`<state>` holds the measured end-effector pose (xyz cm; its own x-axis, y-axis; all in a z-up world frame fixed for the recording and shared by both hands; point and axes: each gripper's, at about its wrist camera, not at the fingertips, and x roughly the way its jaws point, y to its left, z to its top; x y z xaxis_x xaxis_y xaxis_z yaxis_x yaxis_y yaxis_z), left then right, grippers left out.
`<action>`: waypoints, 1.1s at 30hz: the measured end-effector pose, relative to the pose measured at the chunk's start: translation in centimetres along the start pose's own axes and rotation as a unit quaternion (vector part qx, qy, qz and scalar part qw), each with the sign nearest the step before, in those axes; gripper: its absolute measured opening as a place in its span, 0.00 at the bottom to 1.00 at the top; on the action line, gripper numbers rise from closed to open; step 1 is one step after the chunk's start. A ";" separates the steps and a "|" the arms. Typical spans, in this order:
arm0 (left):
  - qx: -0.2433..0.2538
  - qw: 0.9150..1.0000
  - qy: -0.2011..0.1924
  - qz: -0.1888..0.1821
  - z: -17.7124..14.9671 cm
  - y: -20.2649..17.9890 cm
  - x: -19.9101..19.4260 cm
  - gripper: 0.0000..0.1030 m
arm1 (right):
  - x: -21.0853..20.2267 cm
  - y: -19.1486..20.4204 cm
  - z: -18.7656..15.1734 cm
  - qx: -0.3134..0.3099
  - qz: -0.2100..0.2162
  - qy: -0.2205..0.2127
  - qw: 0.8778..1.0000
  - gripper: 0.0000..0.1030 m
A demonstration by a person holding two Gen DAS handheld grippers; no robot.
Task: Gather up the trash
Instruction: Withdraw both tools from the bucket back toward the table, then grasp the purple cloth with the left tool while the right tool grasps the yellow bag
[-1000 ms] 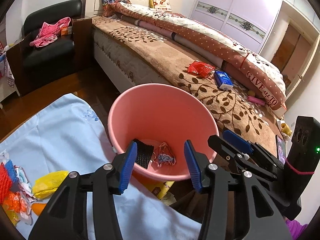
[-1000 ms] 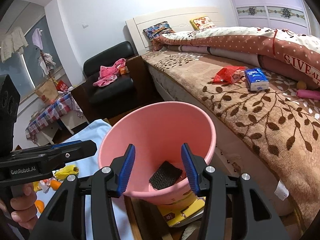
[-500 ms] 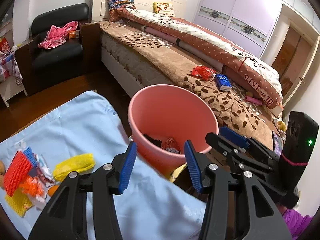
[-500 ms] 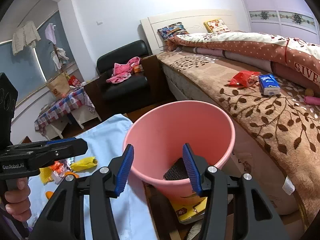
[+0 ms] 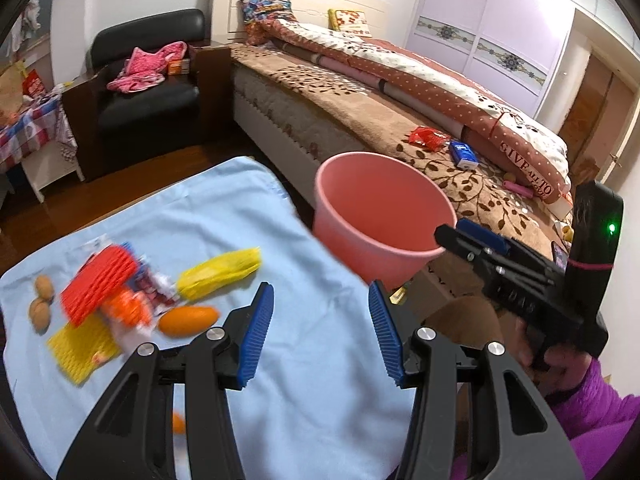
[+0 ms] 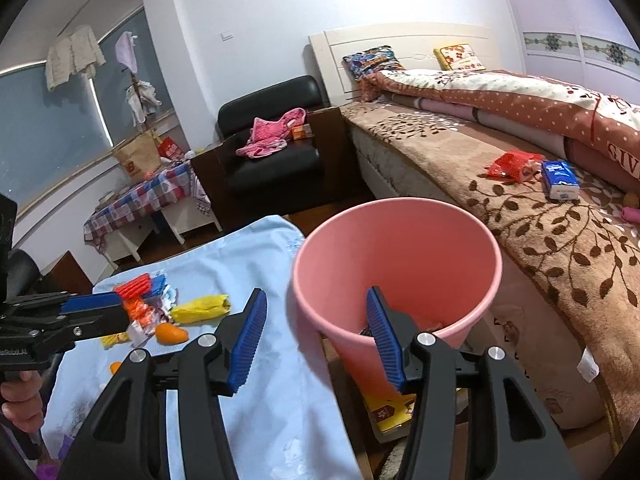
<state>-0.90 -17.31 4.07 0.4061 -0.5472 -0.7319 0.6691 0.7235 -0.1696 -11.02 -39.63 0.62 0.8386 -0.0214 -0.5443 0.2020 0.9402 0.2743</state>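
The pink bucket (image 6: 396,268) stands on the floor between the light blue cloth (image 5: 248,224) and the bed (image 5: 360,92). The right wrist view looks into it: a dark item lies at the bottom, mostly hidden behind the gripper finger and hard to identify. The left wrist view shows only the bucket's bare inner wall. The trash pile (image 5: 108,300) lies on the cloth, well apart from the bucket: a red ribbed piece, a yellow ribbed piece, a yellow wrapper (image 5: 219,274), an orange item (image 5: 188,321) and two walnuts (image 5: 40,304), blurred in the left view. The left gripper (image 5: 320,332) hangs over the cloth, jaws apart, nothing between them. The right gripper (image 6: 316,340) sits at the bucket's near rim, jaws apart and empty. Only the right view shows the table with a checked cover (image 6: 140,200). A red packet (image 6: 512,164) and a blue pack (image 6: 560,180) lie on the bed.
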 end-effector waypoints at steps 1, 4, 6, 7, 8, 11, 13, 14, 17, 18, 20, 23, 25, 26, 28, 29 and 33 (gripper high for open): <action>-0.004 1.000 -0.001 0.004 -0.4 0.5 -0.6 0.48 | 0.0 0.3 -0.1 -0.003 0.001 0.001 1.000 0.50; -0.015 1.000 -0.004 0.014 -1.6 1.8 -2.1 0.48 | -0.1 1.2 -0.3 -0.011 0.008 0.004 1.000 0.50; -0.024 0.999 -0.006 0.023 -2.5 2.6 -3.3 0.48 | -0.2 1.7 -0.4 -0.017 0.013 0.006 1.000 0.50; -0.028 0.999 -0.008 0.026 -3.0 3.0 -4.0 0.48 | -0.2 2.0 -0.5 -0.020 0.015 0.007 1.000 0.50; -0.030 0.999 -0.010 0.028 -3.5 3.3 -4.5 0.48 | -0.2 2.3 -0.6 -0.023 0.016 0.009 1.000 0.50; -0.036 0.999 -0.013 0.035 -4.6 4.1 -5.8 0.48 | -0.1 3.3 -0.9 -0.032 0.021 0.014 0.999 0.51; -0.040 0.998 -0.012 0.039 -5.3 4.5 -6.5 0.48 | -0.2 3.9 -1.0 -0.037 0.025 0.016 0.999 0.51; -0.043 0.998 -0.011 0.042 -5.7 4.7 -6.7 0.48 | -0.2 4.2 -1.1 -0.040 0.027 0.017 0.999 0.51; -0.058 0.997 -0.005 0.046 -7.0 5.5 -7.4 0.48 | -0.3 5.0 -1.3 -0.050 0.030 0.019 0.998 0.51; -0.062 0.997 -0.005 0.046 -7.3 5.8 -7.6 0.48 | -0.3 5.2 -1.3 -0.053 0.031 0.019 0.998 0.51; -0.069 0.996 -0.006 0.050 -7.9 6.2 -8.0 0.48 | -0.5 5.7 -1.5 -0.058 0.032 0.020 0.998 0.51; -0.086 0.995 -0.007 0.053 -9.3 7.0 -8.9 0.48 | -0.7 6.2 -1.7 -0.063 0.036 0.022 0.997 0.51; -0.093 0.994 -0.005 0.055 -10.1 7.4 -9.3 0.48 | -0.6 6.6 -1.9 -0.067 0.040 0.025 0.997 0.51; -0.098 0.994 -0.002 0.056 -10.8 7.6 -9.5 0.48 | -0.5 6.8 -2.0 -0.069 0.041 0.027 0.996 0.51; -0.101 0.993 0.005 0.058 -11.7 8.1 -9.8 0.48 | -0.2 7.2 -2.2 -0.072 0.044 0.034 0.996 0.51; -0.103 0.993 0.012 0.061 -12.5 8.3 -9.9 0.48 | -0.1 7.4 -2.3 -0.073 0.046 0.037 0.996 0.51; -0.108 0.991 0.042 0.060 -14.9 8.6 -9.8 0.48 | 0.4 8.2 -2.7 -0.082 0.052 0.047 0.994 0.51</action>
<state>-8.40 0.56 -0.11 0.4153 -0.4214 -0.8062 0.4666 0.8595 -0.2089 -10.37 -31.05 0.49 0.7987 0.1028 -0.5930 0.0256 0.9786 0.2041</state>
